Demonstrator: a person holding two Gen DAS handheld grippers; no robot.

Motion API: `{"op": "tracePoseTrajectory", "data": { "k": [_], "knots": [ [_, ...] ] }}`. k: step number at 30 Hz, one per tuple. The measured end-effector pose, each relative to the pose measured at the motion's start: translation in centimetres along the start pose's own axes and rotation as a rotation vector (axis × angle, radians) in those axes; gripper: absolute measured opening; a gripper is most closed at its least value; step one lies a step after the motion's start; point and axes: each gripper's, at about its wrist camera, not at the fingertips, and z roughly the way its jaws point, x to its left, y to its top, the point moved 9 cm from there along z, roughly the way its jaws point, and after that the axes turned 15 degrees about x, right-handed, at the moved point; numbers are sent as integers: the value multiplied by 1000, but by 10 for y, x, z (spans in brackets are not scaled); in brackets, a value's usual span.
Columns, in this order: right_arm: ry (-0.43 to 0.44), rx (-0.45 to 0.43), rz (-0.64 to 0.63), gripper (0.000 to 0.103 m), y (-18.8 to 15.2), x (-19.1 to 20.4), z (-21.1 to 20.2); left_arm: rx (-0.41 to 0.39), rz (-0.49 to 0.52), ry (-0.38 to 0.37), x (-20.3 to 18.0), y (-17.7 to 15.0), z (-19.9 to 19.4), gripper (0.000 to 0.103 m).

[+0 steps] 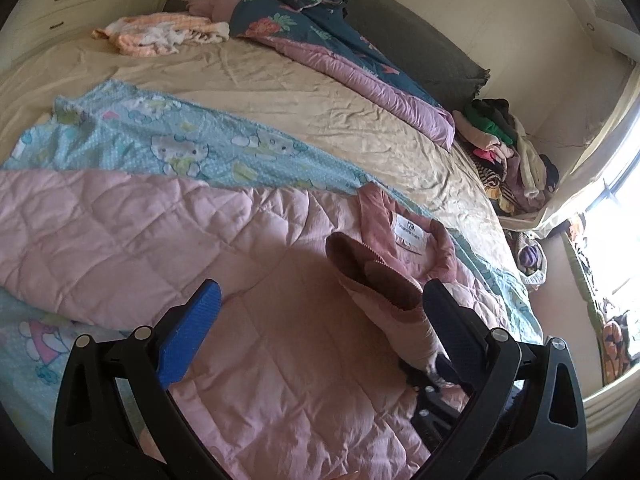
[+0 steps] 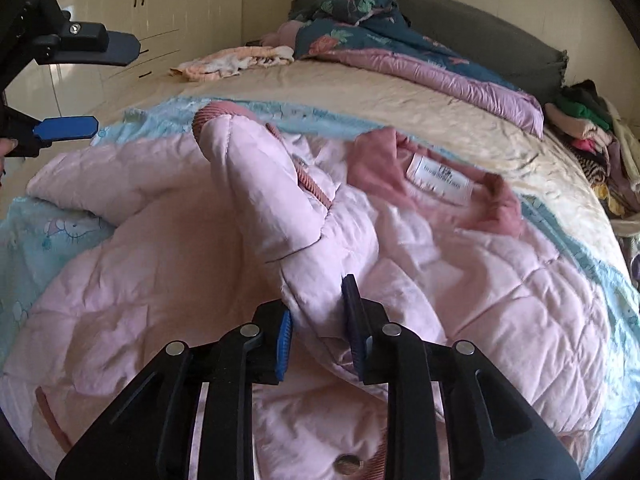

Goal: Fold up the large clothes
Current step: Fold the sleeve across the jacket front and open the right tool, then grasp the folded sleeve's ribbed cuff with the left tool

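- Bed (image 1: 328, 104) filling both views, beige sheet rumpled, grey headboard (image 2: 460, 12) behind.
- Blue cartoon-print blanket (image 1: 160, 136) spread across the sheet, under the jacket.
- Pink quilted jacket (image 2: 500, 280) lying open on that blanket, collar (image 2: 496, 200) and white label (image 2: 439, 179) facing up, sleeve (image 2: 256, 184) draped across the body toward the near edge.
- Dark floral duvet (image 1: 312, 28) with mauve lining bunched by the headboard.
- Heap of mixed clothes (image 1: 508, 152) off the bed's far right corner; whether in a basket or loose, cannot tell.
- Peach and white cloth (image 1: 160, 34) crumpled near the pillow end.
- Left gripper (image 1: 320, 312) spread wide over the jacket, nothing pinched; sleeve cuff lying against its dark finger (image 1: 452, 328).
- Right gripper (image 2: 318, 320) narrow but parted, a fold of sleeve fabric sitting between the pads; firm squeeze or loose contact, cannot tell through the blur.
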Motion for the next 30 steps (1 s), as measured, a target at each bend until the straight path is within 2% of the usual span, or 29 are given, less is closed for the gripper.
{"op": "tracePoseTrajectory", "data": {
  "k": [1,2,4,5,11,17,24,26,27,28,29,30],
  "knots": [
    [14,9,5,34,-2,2,2,10,-4,-8,0,-2,3,95],
    [29,15,8,47,-3,4,4,24,-9,-16,0,-4,7,95],
    [83,30,16,64,-6,9,3,44,-12,-22,-1,-9,13,95],
    [99,24,24,67,-7,10,0,61,-9,-28,-3,-12,17,95],
    [108,-37,88,74,-16,-11,-38,136,-37,-84,-10,-29,38,95],
    [18,-51,188,74,-43,-70,-66,199,-60,-105,-18,-43,64,95],
    [-25,-48,352,74,-87,-136,-82,275,-84,-56,-21,-57,110,95],
    [-47,-48,400,75,-101,-157,-87,263,-31,-20,-27,-60,116,89],
    [-57,-46,417,75,-106,-163,-87,259,5,13,-30,-61,118,68],
    [-62,-45,447,75,-113,-174,-88,261,53,47,-35,-64,120,54],
    [-65,-43,465,75,-117,-181,-89,262,79,63,-39,-64,120,50],
    [-72,-38,486,75,-122,-187,-90,250,120,70,-46,-64,117,35]
  ]
}}
